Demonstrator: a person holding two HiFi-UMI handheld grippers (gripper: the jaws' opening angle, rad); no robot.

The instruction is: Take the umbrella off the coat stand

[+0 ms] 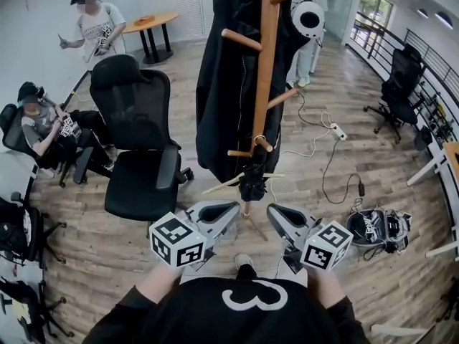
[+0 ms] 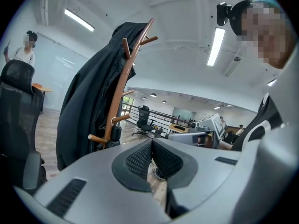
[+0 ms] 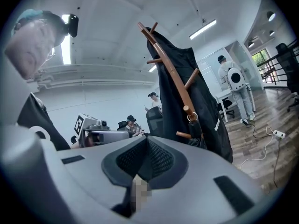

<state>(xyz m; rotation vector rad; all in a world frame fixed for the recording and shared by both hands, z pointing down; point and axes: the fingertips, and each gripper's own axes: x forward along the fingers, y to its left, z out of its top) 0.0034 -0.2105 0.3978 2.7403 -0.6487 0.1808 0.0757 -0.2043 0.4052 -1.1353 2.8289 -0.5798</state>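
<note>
Both claws, the left claw (image 1: 225, 210) and the right claw (image 1: 278, 212), are held side by side low in front of the person's chest on forearms in black sleeves. They point nearly level toward the coat stand (image 1: 267, 63), each with its jaws pressed together on nothing. The umbrella (image 1: 252, 179), dark and folded, hangs on the stand from a short lower peg (image 1: 263, 144), seemingly by a ring at its handle, though that is small in the head view; it hangs beside a black coat (image 1: 219, 84), apart from both claws.
</note>
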